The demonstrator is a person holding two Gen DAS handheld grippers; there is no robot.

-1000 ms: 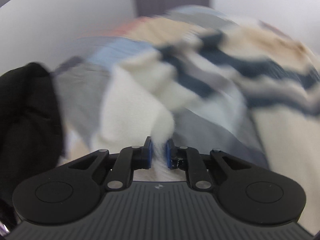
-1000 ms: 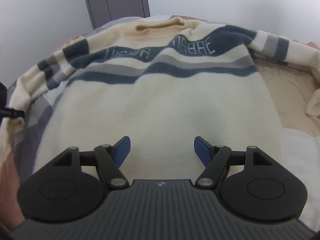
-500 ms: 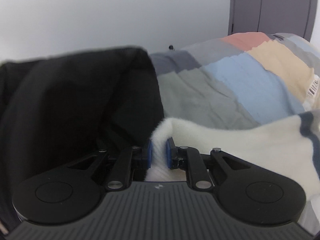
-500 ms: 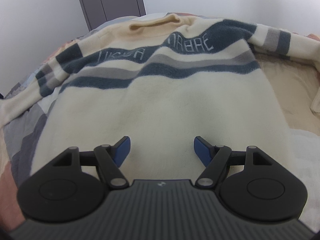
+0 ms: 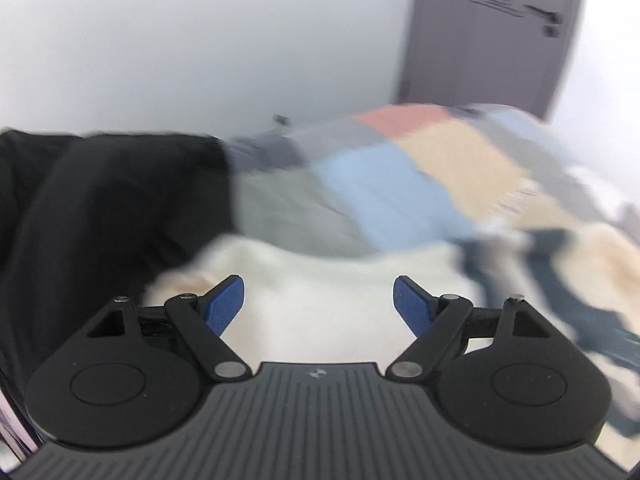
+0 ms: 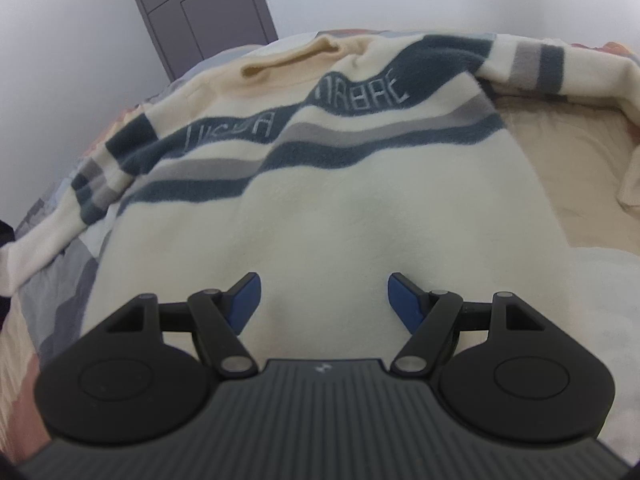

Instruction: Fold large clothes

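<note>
A cream sweater (image 6: 340,216) with navy and grey stripes lies spread face up on the bed, collar at the far end. Its left sleeve (image 5: 320,280) stretches out to the side and lies below my left gripper (image 5: 319,300). That gripper's jaws are opening wide, the blue pads clear of the cloth and nothing between them. My right gripper (image 6: 324,294) hovers open over the sweater's lower body, holding nothing. The left wrist view is blurred.
A patchwork bedspread (image 5: 384,184) of grey, blue, tan and pink covers the bed. A black garment (image 5: 100,216) is heaped at the left beside the sleeve end. A grey door (image 6: 200,4) stands behind the bed. Cream fabric (image 6: 632,176) lies bunched at the right.
My left gripper pulled the sleeve outward to the left, then let go of it and lifted away with jaws spread. The sleeve now lies straight. My right gripper stayed open in place.
</note>
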